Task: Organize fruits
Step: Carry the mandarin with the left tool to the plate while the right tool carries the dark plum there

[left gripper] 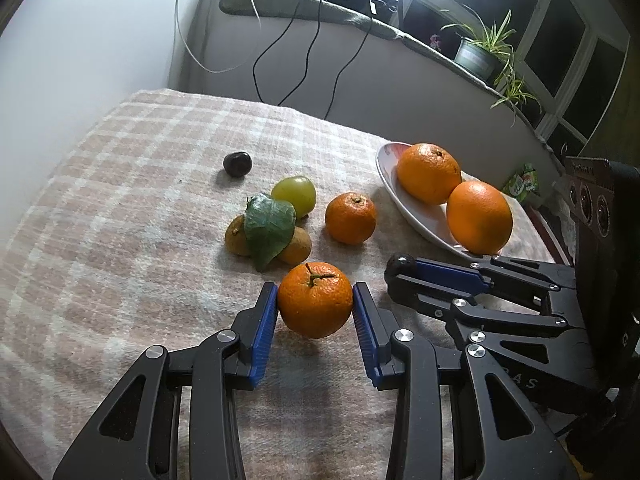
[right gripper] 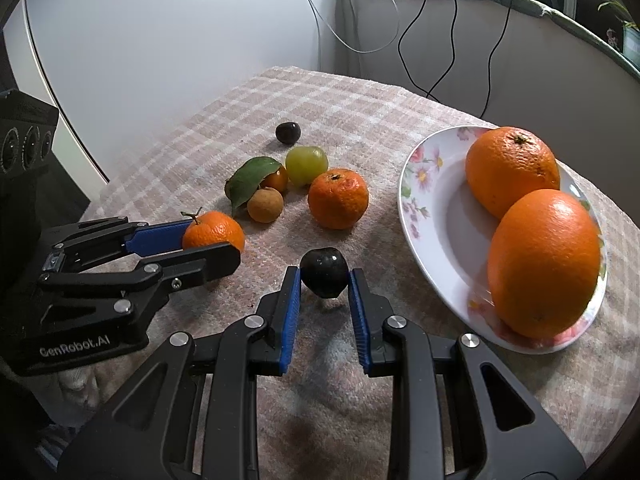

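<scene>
- Left gripper [left gripper: 315, 300]: jaws part-closed around a stemmed mandarin [left gripper: 315, 300], blue pads touching both its sides. Fruit looks lifted just off the checked cloth [left gripper: 120, 200], though the shadow makes that hard to confirm.
- Mandarin is roundish, no real long axis; stem points up and slightly away from the camera.
- Right gripper [right gripper: 324, 276]: narrower gap, pinching a dark plum-like fruit [right gripper: 324, 273] at the fingertips.
- Key relation: the floral plate [right gripper: 424, 216] lies to the right of both grippers. The right gripper is nearer, just beside the rim; the left one must cross past it.
- Plate holds two large oranges [right gripper: 544, 256], leaving bare space on its left side.
- Mid-cloth, loose: a second mandarin [right gripper: 338, 198], longans [right gripper: 265, 205] under a green leaf [right gripper: 250, 178], a green grape [right gripper: 306, 165].
- Farthest: another dark fruit [right gripper: 288, 133], well apart from the plate.
</scene>
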